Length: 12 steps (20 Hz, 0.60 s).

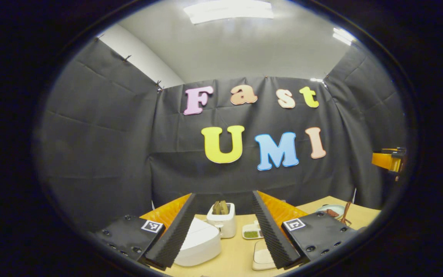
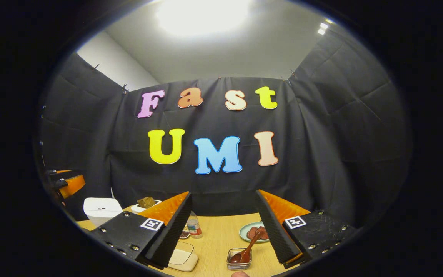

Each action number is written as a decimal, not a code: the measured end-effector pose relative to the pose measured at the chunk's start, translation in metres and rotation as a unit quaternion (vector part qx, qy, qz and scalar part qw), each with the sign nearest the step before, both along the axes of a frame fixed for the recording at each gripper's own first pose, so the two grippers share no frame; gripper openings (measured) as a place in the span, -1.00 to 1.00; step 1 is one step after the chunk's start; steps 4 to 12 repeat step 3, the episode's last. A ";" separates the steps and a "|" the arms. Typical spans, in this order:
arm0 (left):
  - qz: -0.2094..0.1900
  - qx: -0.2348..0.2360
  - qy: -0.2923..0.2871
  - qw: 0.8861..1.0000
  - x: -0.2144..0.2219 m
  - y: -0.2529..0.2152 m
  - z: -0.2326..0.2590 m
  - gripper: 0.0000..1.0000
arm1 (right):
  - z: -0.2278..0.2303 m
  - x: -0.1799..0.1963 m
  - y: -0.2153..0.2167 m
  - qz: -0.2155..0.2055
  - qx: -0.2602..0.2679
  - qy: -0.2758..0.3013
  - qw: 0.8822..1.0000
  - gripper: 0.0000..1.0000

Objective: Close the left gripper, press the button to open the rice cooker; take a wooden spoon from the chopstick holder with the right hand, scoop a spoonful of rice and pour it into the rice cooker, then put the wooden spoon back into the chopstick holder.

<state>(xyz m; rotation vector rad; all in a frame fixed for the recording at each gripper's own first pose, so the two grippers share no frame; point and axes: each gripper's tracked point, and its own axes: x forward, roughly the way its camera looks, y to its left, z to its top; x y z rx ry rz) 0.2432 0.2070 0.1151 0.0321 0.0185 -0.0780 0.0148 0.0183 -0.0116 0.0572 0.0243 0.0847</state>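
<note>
In the left gripper view, the left gripper (image 1: 223, 231) is hanging above the table (image 1: 237, 250) with its fingers spread wide, holding nothing and touching nothing. The white rice cooker (image 1: 198, 242) is sitting below, just inside the left finger, with its lid lying closed. Behind it a white toaster (image 1: 222, 221) is standing with slices of bread poking out of the top, and a small white dish (image 1: 252, 232) with something green in it is lying beside that. A pale flat block (image 1: 262, 257) is resting near the inner edge of the right finger. At the far right edge, the other gripper is showing partly, well apart.

In the right gripper view, the right gripper (image 2: 223, 231) is likewise standing wide open and empty. Between its fingers the wooden spoon (image 2: 246, 249) is leaning in a small clear square holder (image 2: 239, 262), its handle tilting up toward the right finger. A green plate (image 2: 250, 232) with reddish-brown food is lying just behind it. A small bottle (image 2: 194, 227) is standing beside the left finger, and a clear-lidded box (image 2: 183, 259) is lying under that finger's tip. The rice cooker is sitting at far left. Bare tabletop is lying open between the box and the holder.
</note>
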 end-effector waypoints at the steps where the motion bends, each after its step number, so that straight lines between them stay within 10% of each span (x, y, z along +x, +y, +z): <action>1: 0.006 0.001 -0.003 1.000 -0.001 0.004 0.002 0.90 | 0.003 -0.001 0.002 0.001 -0.003 -0.005 1.000 0.96; 12: 0.011 0.001 -0.002 1.000 -0.006 0.006 0.000 0.90 | 0.008 -0.003 0.007 0.006 -0.005 -0.017 1.000 0.97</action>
